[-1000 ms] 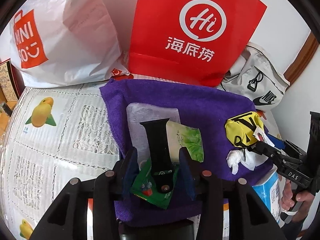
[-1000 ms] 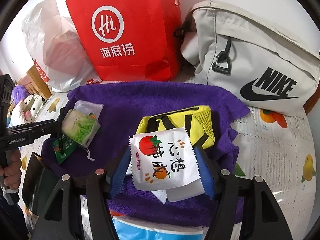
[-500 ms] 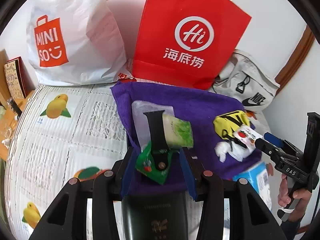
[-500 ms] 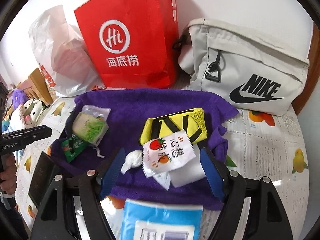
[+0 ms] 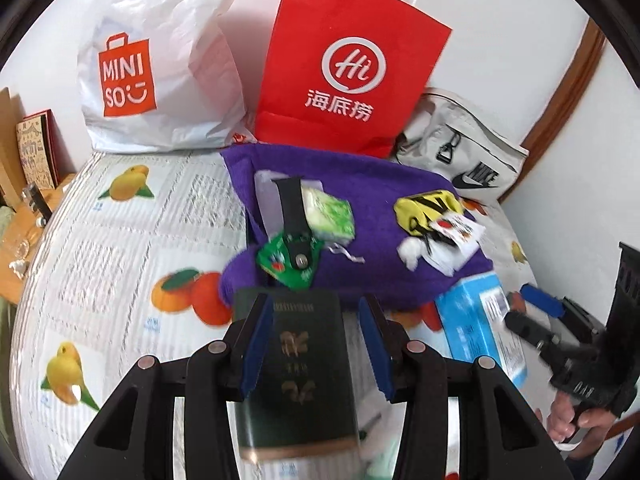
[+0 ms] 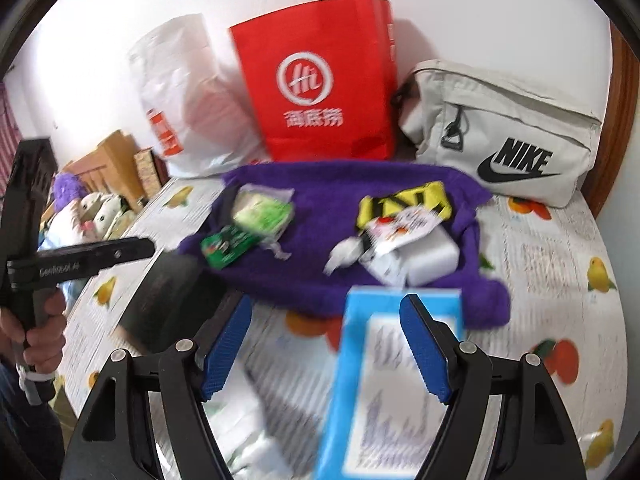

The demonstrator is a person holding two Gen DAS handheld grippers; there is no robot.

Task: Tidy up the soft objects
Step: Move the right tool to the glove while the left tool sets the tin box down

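The left gripper (image 5: 314, 344) stands released, its blue pads spread with a dark green booklet (image 5: 298, 376) lying between them on the fruit-printed worktop (image 5: 120, 264); the booklet fills most of the gap, though whether either pad touches it cannot be told. The right gripper (image 6: 326, 344) is likewise released, jaws wide apart, hovering over a blue box (image 6: 384, 384) that lies on the worktop just in front of the purple towel (image 6: 320, 188) (this view is blurred, so fine contact cannot be judged). The towel is spread across the middle of the worktop and carries the soft things in two groups. On its left part lie a green tissue pack (image 5: 330, 216), a black strap (image 5: 294, 220) laid over a clear bag and a green sachet (image 5: 286, 260) at the near edge. On its right part sit a yellow pouch (image 5: 426, 210) with black straps, a white snack packet (image 5: 458, 232) with red print resting against it, and a small white wad (image 5: 410, 250) just beside them. Behind the towel, against the wall, stand a white Miniso bag (image 5: 160, 72), a red paper bag (image 5: 352, 68) and a grey Nike bag (image 6: 508, 136), the red one between the other two.
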